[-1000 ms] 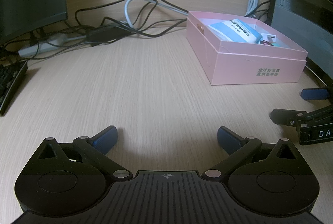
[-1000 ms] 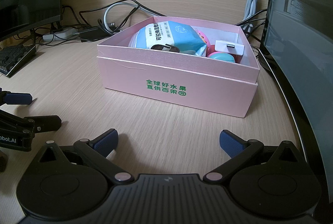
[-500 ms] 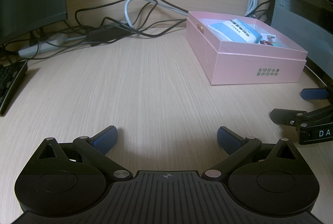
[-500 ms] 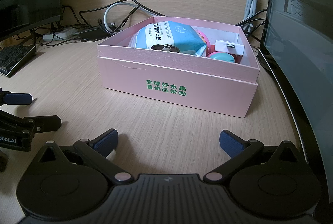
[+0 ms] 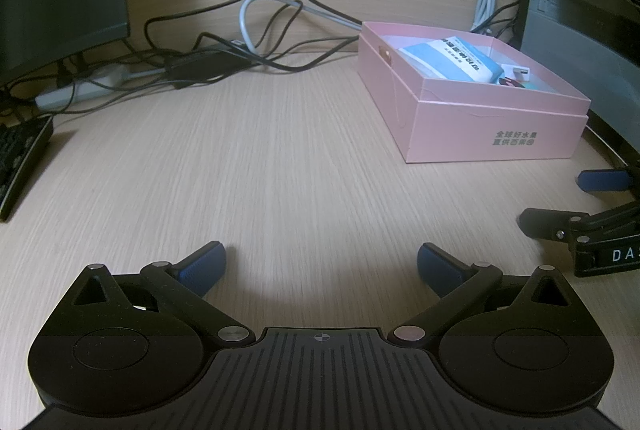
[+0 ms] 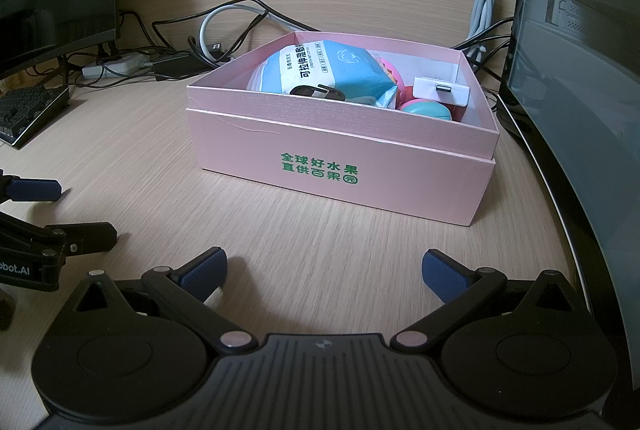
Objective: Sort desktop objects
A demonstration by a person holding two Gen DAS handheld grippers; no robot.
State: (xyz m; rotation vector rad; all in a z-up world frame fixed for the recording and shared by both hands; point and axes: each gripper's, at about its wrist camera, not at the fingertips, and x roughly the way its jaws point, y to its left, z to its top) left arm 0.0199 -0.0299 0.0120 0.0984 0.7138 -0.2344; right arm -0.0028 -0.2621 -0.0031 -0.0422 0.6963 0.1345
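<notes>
1. We are holding the left gripper (image 5: 322, 266) low over the wooden desk (image 5: 280, 170), jaws spread wide, gripping nothing.
2. We are holding the right gripper (image 6: 324, 268) likewise, jaws wide apart and empty, just beside the left one.
3. Ahead, the pink box (image 6: 340, 166) is sitting on the desk, uncovered, carrying a blue-and-white packet (image 6: 320, 70), a white adapter (image 6: 440, 90) and a pink-and-teal ball (image 6: 426, 109).
4. Behind, tangled cables (image 5: 260, 42) are lying against the wall; a keyboard (image 5: 20, 158) is lying far left.
</notes>
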